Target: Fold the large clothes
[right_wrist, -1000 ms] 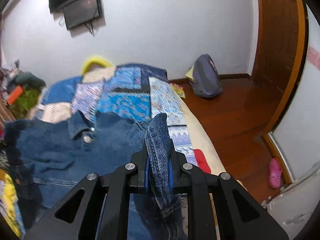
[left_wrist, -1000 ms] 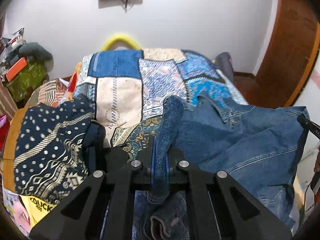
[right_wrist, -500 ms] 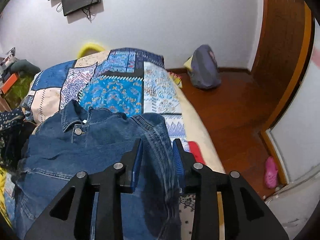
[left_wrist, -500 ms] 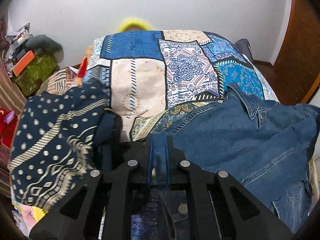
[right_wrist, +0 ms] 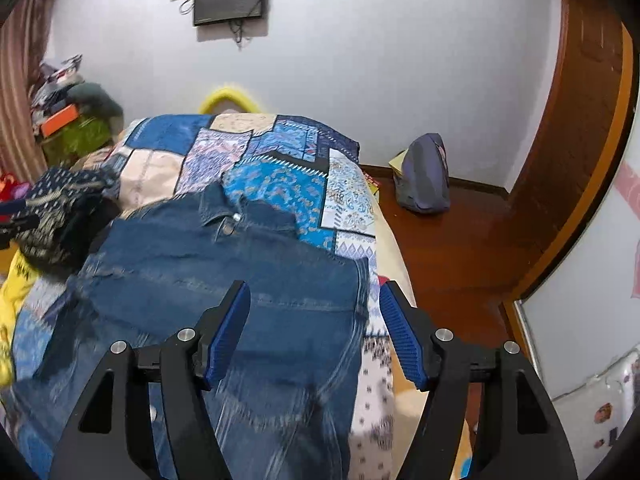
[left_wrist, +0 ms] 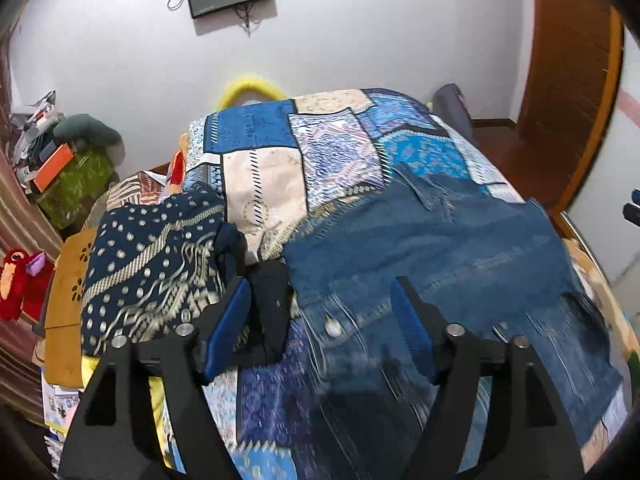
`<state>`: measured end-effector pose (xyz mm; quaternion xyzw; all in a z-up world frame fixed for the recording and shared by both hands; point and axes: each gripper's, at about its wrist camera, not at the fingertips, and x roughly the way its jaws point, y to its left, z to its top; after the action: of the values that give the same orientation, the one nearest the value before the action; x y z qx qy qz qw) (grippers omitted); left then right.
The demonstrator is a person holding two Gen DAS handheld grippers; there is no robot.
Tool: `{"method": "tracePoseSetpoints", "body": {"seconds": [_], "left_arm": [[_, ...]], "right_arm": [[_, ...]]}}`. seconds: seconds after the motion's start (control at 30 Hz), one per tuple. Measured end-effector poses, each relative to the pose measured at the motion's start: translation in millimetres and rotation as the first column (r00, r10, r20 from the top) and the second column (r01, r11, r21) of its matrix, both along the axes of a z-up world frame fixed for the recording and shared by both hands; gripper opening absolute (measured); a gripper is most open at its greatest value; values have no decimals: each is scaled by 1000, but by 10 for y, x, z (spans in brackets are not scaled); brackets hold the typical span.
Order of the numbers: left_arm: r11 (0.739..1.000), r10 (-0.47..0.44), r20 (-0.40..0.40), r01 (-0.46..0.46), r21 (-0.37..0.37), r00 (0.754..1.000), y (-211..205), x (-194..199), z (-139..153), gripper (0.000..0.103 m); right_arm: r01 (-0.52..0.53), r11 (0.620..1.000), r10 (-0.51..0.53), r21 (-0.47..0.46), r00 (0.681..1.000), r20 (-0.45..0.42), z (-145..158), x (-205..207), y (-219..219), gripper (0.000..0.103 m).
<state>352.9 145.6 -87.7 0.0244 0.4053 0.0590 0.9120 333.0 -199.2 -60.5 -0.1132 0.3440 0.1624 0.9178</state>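
A large blue denim jacket [left_wrist: 440, 256] lies spread on the bed [left_wrist: 264, 184], which wears a patchwork cover of blue, cream and patterned panels. The jacket sits toward the near right part of the bed, its collar pointing at the far wall and its right side running close along the bed's right edge, as the right wrist view shows [right_wrist: 248, 280]. It looks laid out fairly flat, front up, with a metal button visible near the collar and another lower down.

The left gripper [left_wrist: 320, 316] has its blue-padded jaws set wide apart, just opened, with nothing pinched between them; the jacket's near left part and a small black cloth [left_wrist: 272, 304] show beneath the gap. The right gripper [right_wrist: 316, 320] is likewise spread, its jaws just opened too, and empty, hovering above the jacket's near right side.

Judging by this, the spreading step looks finished: the garment has been let go and lies open. No fold is visible yet, so the folding proper remains, probably bringing the sides or sleeves inward and then doubling the body over. Where the sleeves lie cannot be made out, as the near part is blurred.

A crumpled navy cloth with cream dots and stripes [left_wrist: 152, 264] sits by the bed's left edge, apparently unfolded as well.
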Motion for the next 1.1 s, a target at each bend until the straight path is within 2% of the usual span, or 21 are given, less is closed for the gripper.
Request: {"method": "tracePoseSetpoints", "body": {"seconds": [0.07, 0.13, 0.27, 0.47, 0.63, 0.7, 0.77, 0.87, 1.0, 1.1], "left_arm": [[1000, -12, -11, 12, -17, 1000, -45, -167, 19, 88], [999, -15, -23, 14, -48, 1000, -59, -347, 13, 92], [996, -17, -66, 11, -90, 998, -63, -651, -102, 92], [986, 2, -182, -33, -165, 983, 25, -963, -418, 92], [967, 5, -269, -73, -243, 963, 88, -1169, -749, 92], [951, -2, -309, -94, -294, 951, 106, -1225, -913, 92], [917, -11, -359, -133, -376, 933, 113, -1272, -1117, 92], [875, -48, -415, -162, -456, 909, 51, -1316, -1347, 92], [851, -62, -427, -176, -495, 902, -22, -1334, -1468, 92], [808, -86, -435, -192, -556, 896, -35, -1289, -1561, 92]], "right_arm": [[-14, 1000, 14, -26, 1000, -6, -21, -136, 2, 64], [-27, 998, 26, -56, 1000, -6, -60, -284, -11, 64], [-27, 997, 26, -74, 999, -25, -184, -526, -91, 64], [8, 998, -17, -56, 986, -165, -605, -742, -260, 64], [47, 997, -62, -59, 958, -281, -995, -833, -393, 64], [74, 997, -78, -27, 937, -341, -1127, -812, -460, 64], [102, 995, -101, -18, 916, -389, -1250, -763, -525, 64], [147, 989, -124, 17, 885, -450, -1407, -686, -628, 64], [172, 983, -111, 71, 847, -520, -1572, -642, -719, 64], [180, 979, -96, 96, 823, -560, -1693, -629, -764, 64]]}}
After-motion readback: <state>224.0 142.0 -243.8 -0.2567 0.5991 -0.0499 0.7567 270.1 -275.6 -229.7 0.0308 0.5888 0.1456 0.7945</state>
